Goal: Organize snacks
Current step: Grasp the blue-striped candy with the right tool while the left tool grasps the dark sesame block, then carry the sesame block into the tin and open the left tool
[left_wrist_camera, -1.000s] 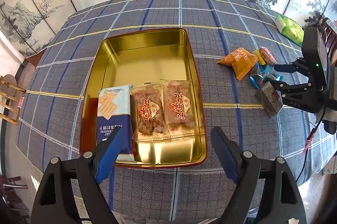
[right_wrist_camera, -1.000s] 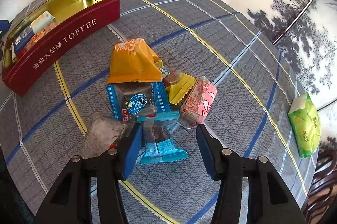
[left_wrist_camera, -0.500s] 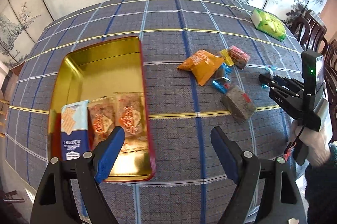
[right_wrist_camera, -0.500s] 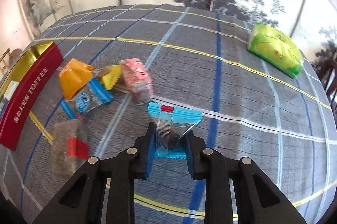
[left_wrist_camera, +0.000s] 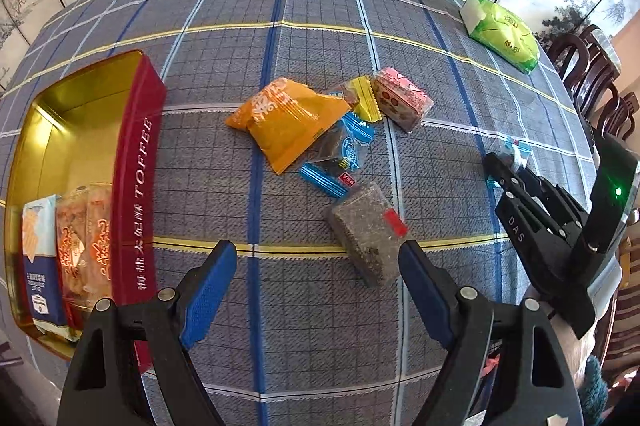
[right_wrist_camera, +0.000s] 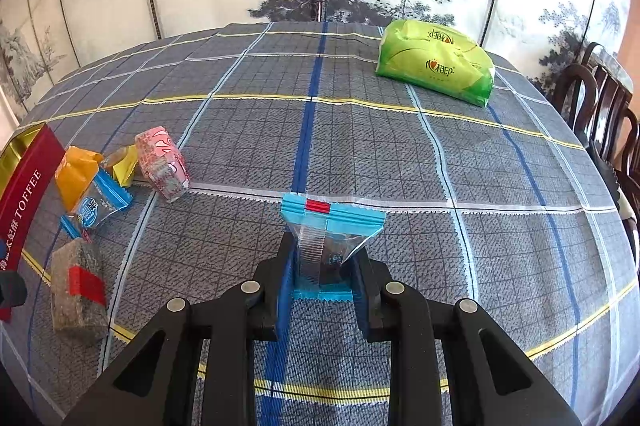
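My right gripper (right_wrist_camera: 322,268) is shut on a small clear snack packet with blue ends (right_wrist_camera: 330,226) and holds it above the cloth. My left gripper (left_wrist_camera: 316,278) is open and empty, just short of a grey seed bar with a red label (left_wrist_camera: 366,232). A red and gold toffee tin (left_wrist_camera: 136,162) at the left holds a blue cracker pack (left_wrist_camera: 40,258) and two orange-printed packets (left_wrist_camera: 84,238). A pile of loose snacks lies between: an orange bag (left_wrist_camera: 286,120), a blue-ended packet (left_wrist_camera: 340,158), a yellow candy (left_wrist_camera: 366,98), a pink packet (left_wrist_camera: 402,100).
A green tissue pack (right_wrist_camera: 438,68) lies at the far right of the checked tablecloth (right_wrist_camera: 360,146). Dark wooden chairs (right_wrist_camera: 600,106) stand beyond the table's right edge. A painted folding screen backs the table.
My right gripper closed on the blue-ended packet and lifted it away from the pile. My left gripper swung right, from over the tin toward the grey seed bar.
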A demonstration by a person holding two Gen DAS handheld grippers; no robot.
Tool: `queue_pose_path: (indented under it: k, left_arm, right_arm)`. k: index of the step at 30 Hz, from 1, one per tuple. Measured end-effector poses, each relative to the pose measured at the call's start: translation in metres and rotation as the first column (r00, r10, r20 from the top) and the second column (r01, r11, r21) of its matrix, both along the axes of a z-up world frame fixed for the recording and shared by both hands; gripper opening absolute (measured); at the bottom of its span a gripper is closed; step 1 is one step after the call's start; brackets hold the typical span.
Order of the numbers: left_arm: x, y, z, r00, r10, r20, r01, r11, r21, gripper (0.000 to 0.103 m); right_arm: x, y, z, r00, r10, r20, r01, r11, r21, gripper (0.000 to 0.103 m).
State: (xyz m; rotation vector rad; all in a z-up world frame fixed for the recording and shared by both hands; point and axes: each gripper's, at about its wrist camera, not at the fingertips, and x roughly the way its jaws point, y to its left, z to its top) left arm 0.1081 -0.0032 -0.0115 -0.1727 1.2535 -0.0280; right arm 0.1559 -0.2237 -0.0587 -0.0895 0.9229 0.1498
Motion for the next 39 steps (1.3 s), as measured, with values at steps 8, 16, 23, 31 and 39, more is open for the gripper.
queue_pose_path:
  k: [8, 16, 23, 31, 39]
  left_arm:
    - [0.014, -0.025, -0.01, 0.999, 0.033, -0.019, -0.032, 0.999, 0.017, 0.076]
    - [0.024, -0.034, -0.028, 0.999, 0.022, -0.047, -0.02, 0.999, 0.036, 0.058]
    - [0.017, -0.038, -0.033, 0.995, -0.095, -0.014, 0.097, 0.985, 0.146, 0.033]
    - [0.005, -0.028, -0.032, 0.985, -0.17, 0.002, 0.168, 0.977, 0.133, 0.032]
    - [-0.011, -0.014, -0.026, 0.981, -0.194, 0.007, 0.192, 0.976, 0.102, 0.032]
  right_arm:
    - [0.001, 0.0, 0.0, 1.0, 0.001, -0.001, -0.001, 1.0, 0.005, 0.027]
    - [0.002, -0.002, -0.001, 1.0, 0.001, -0.004, -0.001, 1.0, 0.018, 0.027]
    - [0.003, -0.001, -0.001, 1.0, 0.001, -0.005, 0.0, 1.0, 0.017, 0.027]
    - [0.002, -0.001, -0.001, 1.0, 0.0, -0.004, 0.0, 1.0, 0.016, 0.027]
    - [0.002, 0.0, -0.001, 1.0, 0.0, -0.004, 0.0, 1.0, 0.011, 0.027]
